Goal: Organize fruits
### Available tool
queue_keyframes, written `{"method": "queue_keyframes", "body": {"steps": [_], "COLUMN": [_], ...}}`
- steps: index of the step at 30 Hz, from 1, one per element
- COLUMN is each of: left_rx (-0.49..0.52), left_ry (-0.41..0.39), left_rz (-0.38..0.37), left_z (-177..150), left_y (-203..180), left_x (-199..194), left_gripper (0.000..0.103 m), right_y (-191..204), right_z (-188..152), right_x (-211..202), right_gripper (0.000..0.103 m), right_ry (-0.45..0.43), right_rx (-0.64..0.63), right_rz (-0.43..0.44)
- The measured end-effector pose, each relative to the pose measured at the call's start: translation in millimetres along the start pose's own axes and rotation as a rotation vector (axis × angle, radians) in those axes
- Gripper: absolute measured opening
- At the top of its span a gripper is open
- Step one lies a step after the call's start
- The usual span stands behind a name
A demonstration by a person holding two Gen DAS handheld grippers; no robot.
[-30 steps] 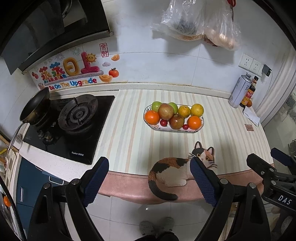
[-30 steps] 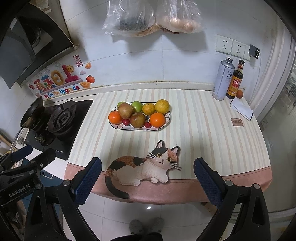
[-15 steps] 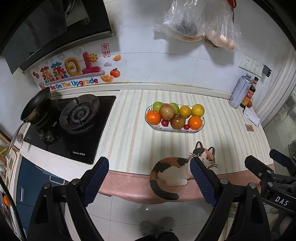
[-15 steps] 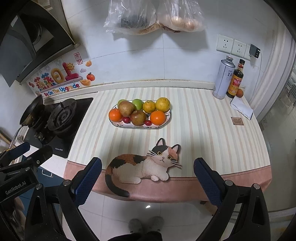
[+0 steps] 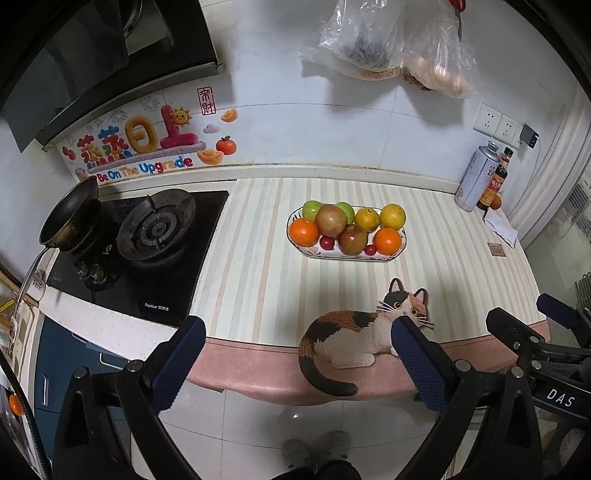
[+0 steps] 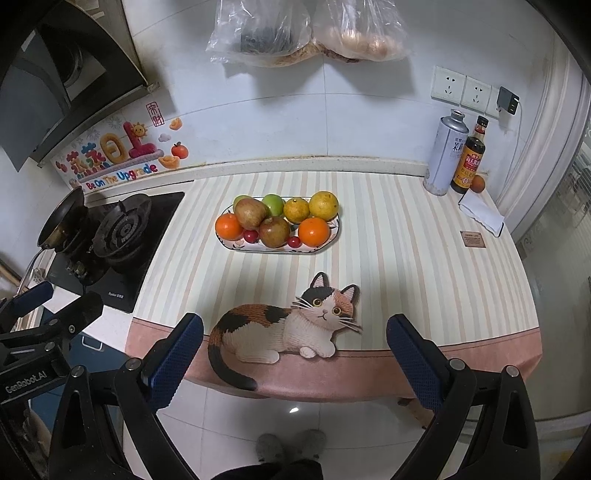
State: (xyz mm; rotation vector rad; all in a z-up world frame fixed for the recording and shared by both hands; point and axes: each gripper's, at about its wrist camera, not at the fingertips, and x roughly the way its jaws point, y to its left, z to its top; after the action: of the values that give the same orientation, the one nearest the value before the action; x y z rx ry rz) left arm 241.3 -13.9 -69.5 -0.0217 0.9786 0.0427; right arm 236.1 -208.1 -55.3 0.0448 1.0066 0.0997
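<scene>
An oval white plate (image 5: pixel 325 255) (image 6: pixel 334 242) sits mid-counter on the striped mat, piled with oranges (image 5: pixel 303 232) (image 6: pixel 313 231), yellow citrus (image 5: pixel 392 216) (image 6: pixel 323 205), green fruits (image 5: pixel 312 209) (image 6: pixel 274 204), brownish apples (image 5: pixel 331 220) (image 6: pixel 274 231) and small red fruits (image 5: pixel 327 242) (image 6: pixel 293 242). My left gripper (image 5: pixel 295 345) is open and empty, held off the counter's front edge. My right gripper (image 6: pixel 295 341) is open and empty, also in front of the counter edge. Each gripper shows at the side of the other's view.
A cat-shaped mat (image 5: pixel 360 334) (image 6: pixel 284 326) lies at the counter's front edge. A gas stove (image 5: pixel 155 229) (image 6: pixel 118 230) with a pan (image 5: pixel 68 214) is at left. A can (image 6: pixel 445 153), a sauce bottle (image 6: pixel 469 157) and a folded cloth (image 6: pixel 480 214) stand at back right. Plastic bags (image 6: pixel 306 33) hang on the wall.
Both grippers have drifted slightly; the plate and cat mat sit a little differently in each view. Nothing was grasped or moved on the counter.
</scene>
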Motion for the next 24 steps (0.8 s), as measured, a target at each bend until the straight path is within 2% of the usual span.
{"method": "queue_keyframes", "body": {"steps": [24], "left_rx": [-0.002], "left_ry": [-0.006], "left_rz": [0.003], "left_z": [1.7], "left_y": [4.4], "left_x": [-2.2], "left_gripper": [0.103], "right_y": [-2.9], "right_z": [2.1], "right_x": [-4.8], "right_gripper": [0.101], "right_ry": [-0.023], "right_rx": [0.007], "right_rz": [0.000]}}
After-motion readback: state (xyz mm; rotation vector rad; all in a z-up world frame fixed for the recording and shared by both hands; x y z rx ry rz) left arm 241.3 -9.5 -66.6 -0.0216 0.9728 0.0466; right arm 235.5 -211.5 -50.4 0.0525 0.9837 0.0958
